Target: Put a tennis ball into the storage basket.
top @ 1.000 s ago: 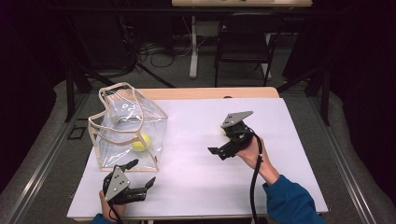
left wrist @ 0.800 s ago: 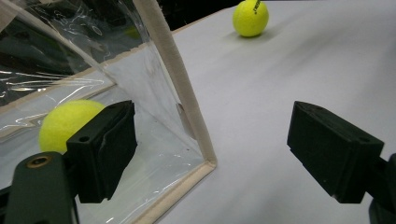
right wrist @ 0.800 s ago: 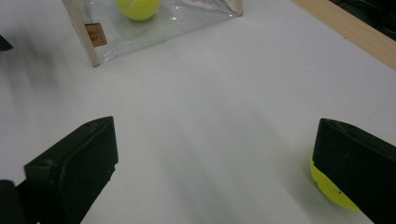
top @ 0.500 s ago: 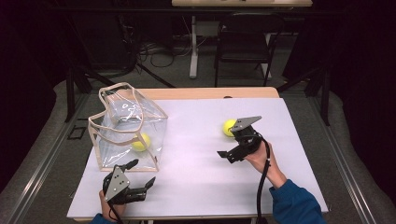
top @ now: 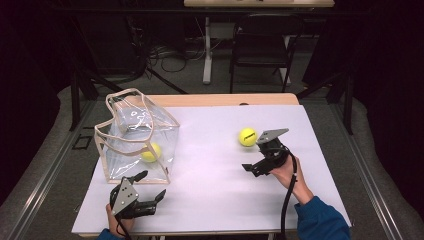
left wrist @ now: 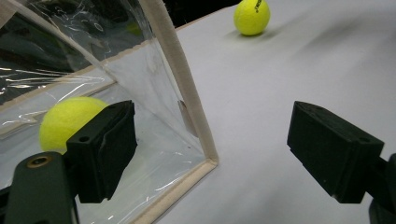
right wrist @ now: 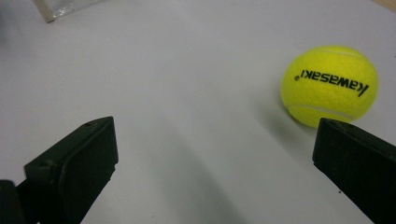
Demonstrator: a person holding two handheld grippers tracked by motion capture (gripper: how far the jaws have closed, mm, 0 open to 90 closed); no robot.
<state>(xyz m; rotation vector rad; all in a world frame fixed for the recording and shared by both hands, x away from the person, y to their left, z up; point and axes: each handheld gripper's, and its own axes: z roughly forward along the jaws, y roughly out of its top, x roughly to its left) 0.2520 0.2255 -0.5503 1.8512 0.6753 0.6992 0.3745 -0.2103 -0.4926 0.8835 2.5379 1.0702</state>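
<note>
While the right gripper [top: 256,161] hovers over the right half of the white table [top: 210,200] with its jaws spread wide and nothing between them, the loose tennis ball [top: 247,136] lies just beyond it, toward the far edge, apart from both jaws. In the right gripper view that tennis ball [right wrist: 329,85] sits on the bare white surface ahead and to the right of the gap, close behind the right jaw's tip, with the word "kawasaki" printed in black and reading upside down. It rests on the table, not held by anything.

The left gripper [top: 145,192] sits low near the table's near left corner, held by a hand [top: 116,224] at the near edge, and its jaws are also released and empty. It points at the near side of a clear plastic tote bag [top: 135,135] with beige trim, which stands upright on the left part of the table. In the left gripper view the bag's trimmed corner [left wrist: 187,107] rises between the two jaws, nearer the left one; whether it touches cannot be told. A second tennis ball [left wrist: 65,122] lies inside the bag on its bottom, seen through the clear wall just behind the left jaw. The two grippers are well apart.
</note>
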